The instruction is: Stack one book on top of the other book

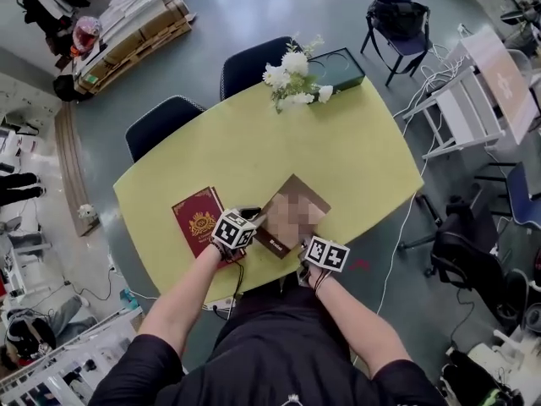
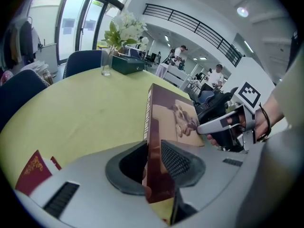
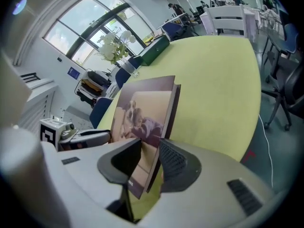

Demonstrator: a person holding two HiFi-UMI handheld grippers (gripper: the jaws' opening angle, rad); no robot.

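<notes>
A brown book (image 1: 292, 214) with a dog picture on its cover is tilted up off the yellow table (image 1: 355, 155), near the front edge. My left gripper (image 1: 254, 221) is shut on its left corner, the book (image 2: 164, 122) standing on edge between the jaws (image 2: 154, 163). Shut on the book's near right edge is my right gripper (image 1: 306, 244), with the cover (image 3: 145, 113) running up between its jaws (image 3: 151, 163). A red book (image 1: 197, 220) with a gold emblem lies flat on the table just left of the left gripper, and shows again (image 2: 33, 170) in the left gripper view.
A vase of white flowers (image 1: 292, 74) and a dark green box (image 1: 340, 68) stand at the table's far edge. Two dark chairs (image 1: 254, 62) (image 1: 159, 123) are tucked in behind the table. A white folding chair (image 1: 463, 108) and cables lie to the right.
</notes>
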